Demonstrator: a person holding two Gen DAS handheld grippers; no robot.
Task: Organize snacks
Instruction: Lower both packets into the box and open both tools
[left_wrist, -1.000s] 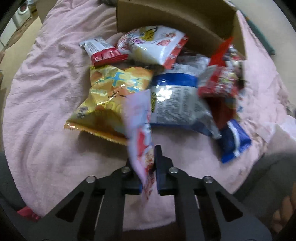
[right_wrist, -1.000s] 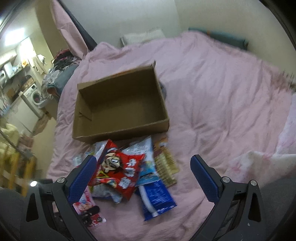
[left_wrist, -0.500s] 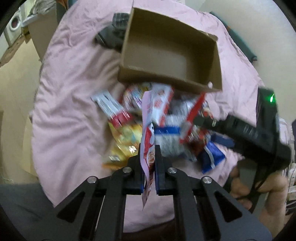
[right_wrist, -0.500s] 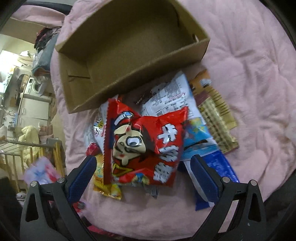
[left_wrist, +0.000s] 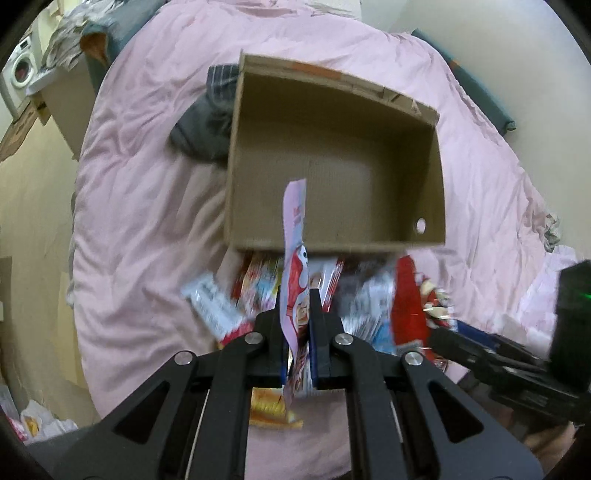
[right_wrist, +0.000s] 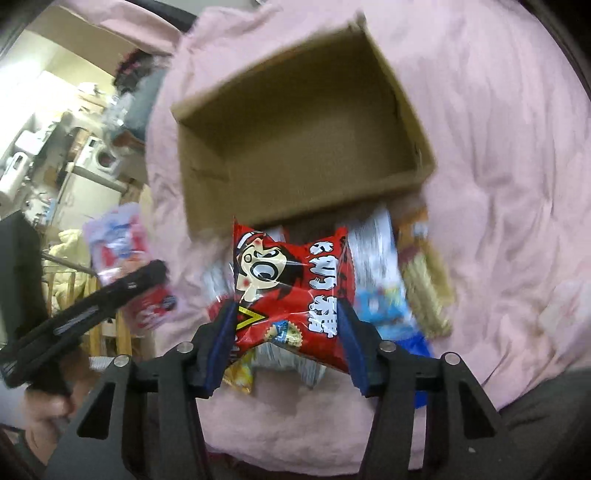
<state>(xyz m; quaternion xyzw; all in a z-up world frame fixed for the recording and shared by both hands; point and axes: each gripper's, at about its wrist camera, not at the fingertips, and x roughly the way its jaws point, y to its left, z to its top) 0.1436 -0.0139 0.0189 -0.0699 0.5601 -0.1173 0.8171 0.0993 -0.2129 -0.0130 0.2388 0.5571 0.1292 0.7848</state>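
Observation:
My left gripper (left_wrist: 298, 332) is shut on a pink and red snack packet (left_wrist: 295, 236), held edge-on above the pile, in front of the empty cardboard box (left_wrist: 332, 236). My right gripper (right_wrist: 286, 325) is closed on a red snack bag with a cartoon face (right_wrist: 291, 280), lifted just before the box (right_wrist: 406, 184). A pile of snack bags (right_wrist: 391, 288) lies on the pink bedspread against the box's near wall. The left gripper with its packet (right_wrist: 114, 240) shows at the left of the right wrist view. The right gripper's body (left_wrist: 517, 362) shows at the right of the left wrist view.
A pink bedspread (left_wrist: 147, 184) covers the bed. Dark grey clothing (left_wrist: 207, 122) lies by the box's far left corner. A washing machine (left_wrist: 18, 74) and clutter stand off the bed to the left. A teal cushion (left_wrist: 480, 92) lies along the wall.
Both grippers have moved towards the box. The right gripper has closed on the red cartoon bag and lifted it. The left gripper still holds its packet, now higher and nearer the box.

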